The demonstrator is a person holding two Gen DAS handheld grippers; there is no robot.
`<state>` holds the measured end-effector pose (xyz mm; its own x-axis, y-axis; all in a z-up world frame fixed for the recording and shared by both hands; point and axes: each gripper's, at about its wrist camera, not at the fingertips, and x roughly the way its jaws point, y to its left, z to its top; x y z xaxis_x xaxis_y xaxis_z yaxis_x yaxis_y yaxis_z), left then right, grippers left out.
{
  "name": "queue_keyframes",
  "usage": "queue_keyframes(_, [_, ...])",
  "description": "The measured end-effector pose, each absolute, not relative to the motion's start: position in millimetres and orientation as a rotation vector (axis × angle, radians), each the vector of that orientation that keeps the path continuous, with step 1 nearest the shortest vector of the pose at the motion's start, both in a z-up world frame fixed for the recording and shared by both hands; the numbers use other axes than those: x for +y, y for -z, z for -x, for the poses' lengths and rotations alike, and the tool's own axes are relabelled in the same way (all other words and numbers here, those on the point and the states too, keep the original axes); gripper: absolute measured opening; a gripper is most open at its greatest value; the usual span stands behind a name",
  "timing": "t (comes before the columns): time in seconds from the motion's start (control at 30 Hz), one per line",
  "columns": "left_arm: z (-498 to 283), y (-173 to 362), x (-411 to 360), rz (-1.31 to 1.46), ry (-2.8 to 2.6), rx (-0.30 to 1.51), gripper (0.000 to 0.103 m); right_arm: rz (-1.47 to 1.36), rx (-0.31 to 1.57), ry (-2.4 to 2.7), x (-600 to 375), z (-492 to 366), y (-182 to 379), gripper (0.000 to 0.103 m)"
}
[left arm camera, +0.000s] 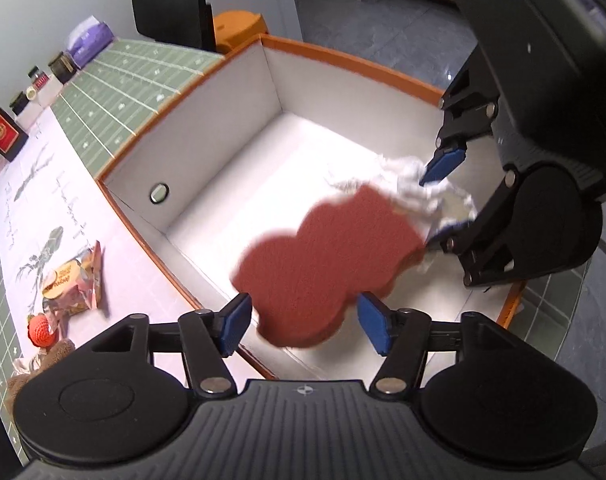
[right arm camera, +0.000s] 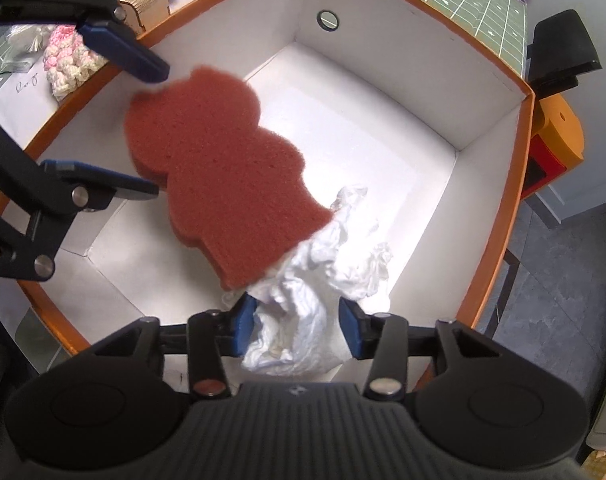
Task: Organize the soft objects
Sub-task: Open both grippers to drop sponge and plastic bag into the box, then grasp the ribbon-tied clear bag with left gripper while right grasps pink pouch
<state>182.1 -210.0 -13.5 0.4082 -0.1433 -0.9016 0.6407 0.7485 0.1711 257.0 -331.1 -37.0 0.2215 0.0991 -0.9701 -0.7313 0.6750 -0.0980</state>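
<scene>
We are holding both grippers over the big white box with the orange rim, and both are pointing down into it.

Our left gripper is spread wide. The red sponge is between its blue pads, but the pads are not squeezing it. There is a gap on each side. The sponge looks blurry and tilted, so we think it is dropping into the box.

Our right gripper is spread too. The crumpled white cloth is sitting between its pads, and they look loose on it. The cloth is spilling down onto the box floor.

The sponge is long and bumpy. In the right wrist view, one end is near the left gripper and the other end is lying over the cloth, close to our right gripper. So the long way of the sponge is running from one gripper to the other. The left gripper is closer to most of the sponge.

The far half of the box floor is bare, so there is lots of room there. The box walls are tall and are standing well apart from both grippers. We think lifting straight up is the safe way out.

More soft things are waiting on the worktop to the left of the box, such as the little orange knitted thing and the pink and cream knitted piece. Our left gripper is nearer to them.
</scene>
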Motion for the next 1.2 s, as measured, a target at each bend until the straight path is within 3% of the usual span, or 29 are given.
queue_keyframes(0.03, [-181.5, 11.3, -208.5, -0.54, 0.531, 1.033, 0.084, 0.632, 1.218, -0.628, -329.5, -254.6, 35.9, 0.059])
queue_keyframes(0.1, [-179.9, 7.0, -205.1, -0.517, 0.54, 1.017, 0.086, 0.649, 1.21, -0.619, -325.4, -251.7, 33.0, 0.061])
queue_keyframes(0.47, [-162.3, -10.4, -182.3, -0.469, 0.552, 0.959, 0.086, 0.664, 1.147, -0.57, -309.2, -234.1, 5.8, 0.061])
queue_keyframes(0.77, [-127.8, -35.3, -113.2, -0.269, 0.472, 0.755, 0.082, 0.512, 0.904, -0.471, -290.5, -200.8, -29.9, 0.063])
queue_keyframes(1.2, [-59.6, -9.6, 10.1, 0.036, 0.137, 0.554, 0.082, 0.343, 0.582, -0.505, -195.1, -119.9, -24.4, 0.067])
